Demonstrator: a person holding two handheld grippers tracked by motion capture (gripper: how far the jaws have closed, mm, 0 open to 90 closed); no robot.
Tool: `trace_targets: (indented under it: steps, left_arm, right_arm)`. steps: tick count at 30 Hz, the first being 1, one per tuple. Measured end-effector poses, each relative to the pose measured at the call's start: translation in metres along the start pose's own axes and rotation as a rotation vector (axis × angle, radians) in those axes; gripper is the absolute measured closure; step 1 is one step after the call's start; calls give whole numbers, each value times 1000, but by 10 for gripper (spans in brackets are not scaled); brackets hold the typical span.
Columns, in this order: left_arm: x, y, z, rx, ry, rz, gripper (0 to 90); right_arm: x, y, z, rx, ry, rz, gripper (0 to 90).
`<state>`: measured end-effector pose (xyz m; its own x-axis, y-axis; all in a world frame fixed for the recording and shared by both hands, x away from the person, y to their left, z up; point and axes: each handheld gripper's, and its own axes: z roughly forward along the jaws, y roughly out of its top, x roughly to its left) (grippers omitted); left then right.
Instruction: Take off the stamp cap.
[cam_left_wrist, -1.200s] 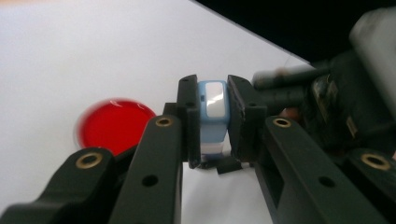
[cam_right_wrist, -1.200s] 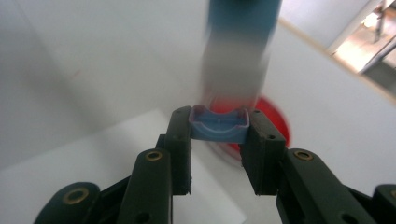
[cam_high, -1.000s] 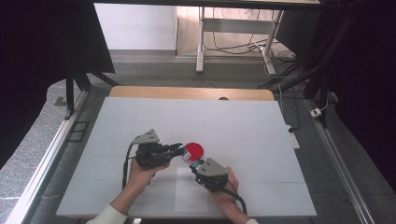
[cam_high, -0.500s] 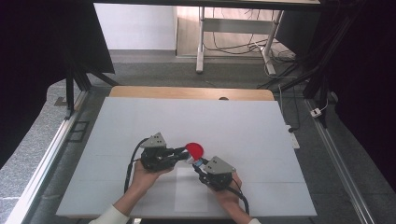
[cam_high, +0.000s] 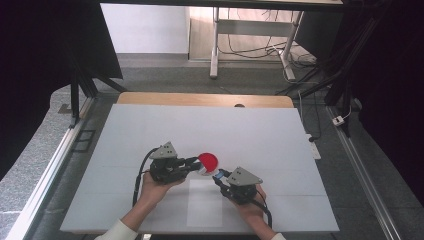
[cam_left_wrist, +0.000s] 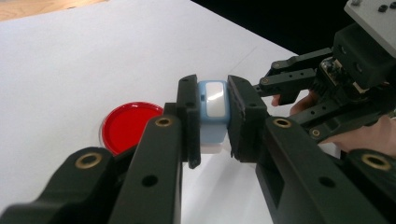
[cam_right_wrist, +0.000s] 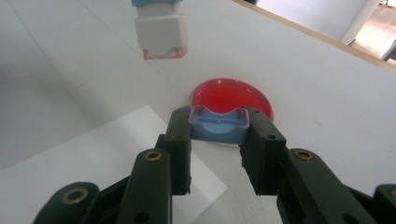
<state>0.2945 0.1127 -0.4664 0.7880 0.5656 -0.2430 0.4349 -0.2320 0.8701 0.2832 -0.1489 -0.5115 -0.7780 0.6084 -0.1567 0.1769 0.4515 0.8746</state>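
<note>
— Blue cap (cam_right_wrist: 218, 125) pinched in the right gripper (cam_high: 220, 176), already apart from the blue-and-white stamp body (cam_left_wrist: 212, 114). Separated, then?

— Looks separated. Stamp body clamped between the jaws of the left gripper (cam_high: 194, 163), open end turned toward the right gripper. Judged about halfway: cap off, inking and pressing not yet done.

— Red ink pad (cam_high: 208, 161)?

— Flat on the desk (cam_high: 280, 135), around the middle of the near half, just beyond both grippers. White sheet (cam_high: 205, 202) close to the near edge, blank so far.

— Hand poses?

— Left hand (cam_high: 152, 187) low over the desk, gripper roughly level, pointing right. Right hand (cam_high: 250, 202) nearer the front edge, gripper angled toward the pad. Tips close together, not touching.

— Left to do?

— Probably dabbing on the pad, stamping the sheet, then recapping.
</note>
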Motion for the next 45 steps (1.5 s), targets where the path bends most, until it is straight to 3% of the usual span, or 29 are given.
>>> trace_targets:
  steps: [12, 23, 28, 33, 45]
  left_arm:
    - [-2, 0, -1, 12, 27, 33, 754]
    - [0, 3, -2, 15, 42, 56, 754]
    - [-1, 7, 0, 25, 53, 91, 754]
    - [-1, 11, 0, 43, 66, 128, 754]
    - [6, 13, -2, 44, 77, 122, 754]
  right_arm:
    - [-10, -8, -18, 11, 1, 18, 647]
    - [-33, -21, -44, 16, -36, 46, 648]
    - [-48, -32, -61, 18, -57, 75, 647]
    - [-55, -37, -69, 20, -69, 83, 648]
    - [-60, -42, -72, 35, -73, 84, 647]
